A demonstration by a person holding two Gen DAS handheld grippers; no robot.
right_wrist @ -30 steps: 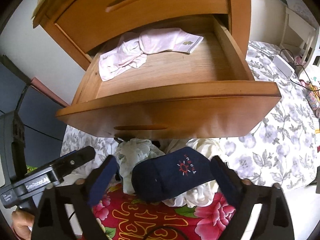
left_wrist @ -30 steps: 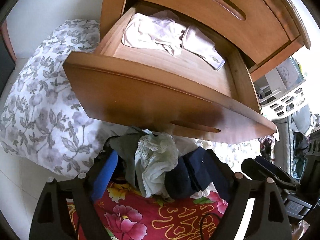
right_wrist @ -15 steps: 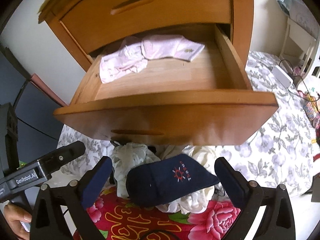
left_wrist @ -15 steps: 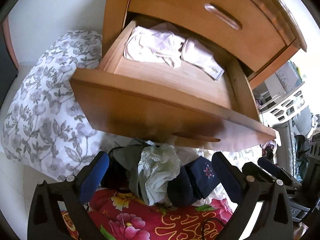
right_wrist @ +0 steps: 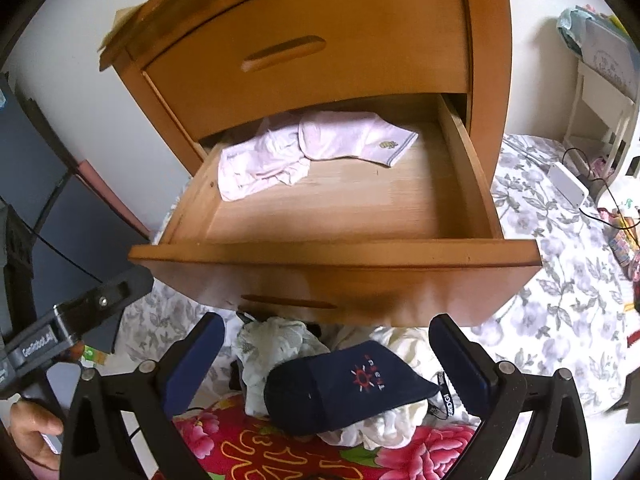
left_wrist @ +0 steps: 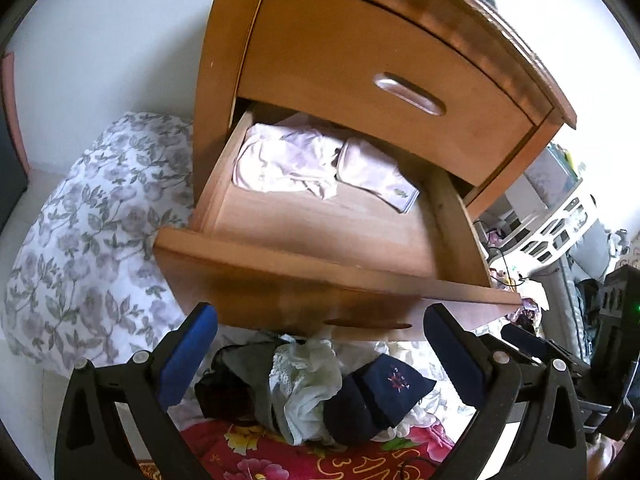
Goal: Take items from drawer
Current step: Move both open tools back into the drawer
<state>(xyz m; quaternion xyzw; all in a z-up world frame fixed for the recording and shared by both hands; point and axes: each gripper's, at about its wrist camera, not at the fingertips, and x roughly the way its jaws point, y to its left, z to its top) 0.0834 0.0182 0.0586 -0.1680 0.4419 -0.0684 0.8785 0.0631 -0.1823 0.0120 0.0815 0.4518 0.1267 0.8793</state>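
The lower wooden drawer (left_wrist: 320, 276) (right_wrist: 332, 248) stands pulled out. At its back lie a crumpled pink garment (left_wrist: 280, 160) (right_wrist: 260, 160) and a pale pink sock (left_wrist: 376, 176) (right_wrist: 352, 136). Under the drawer front is a pile with a navy sock (left_wrist: 376, 396) (right_wrist: 344, 384) and a white lacy garment (left_wrist: 304, 376) (right_wrist: 272, 344). My left gripper (left_wrist: 320, 344) is open above the pile, holding nothing. My right gripper (right_wrist: 326, 360) is open too, over the navy sock and apart from it. Both are in front of the drawer and outside it.
The upper drawer (left_wrist: 380, 72) (right_wrist: 304, 48) is shut. A grey floral sheet (left_wrist: 80, 240) (right_wrist: 560, 280) covers the floor, and the pile rests on a red floral cloth (right_wrist: 420, 448). A white basket (left_wrist: 560, 220) stands to the right. A hand (right_wrist: 32, 432) holds the left gripper's body (right_wrist: 80, 320).
Both grippers have lifted up and back from the pile, so the drawer's inside shows more fully. The navy sock stays on the pile. The pink items have not moved.
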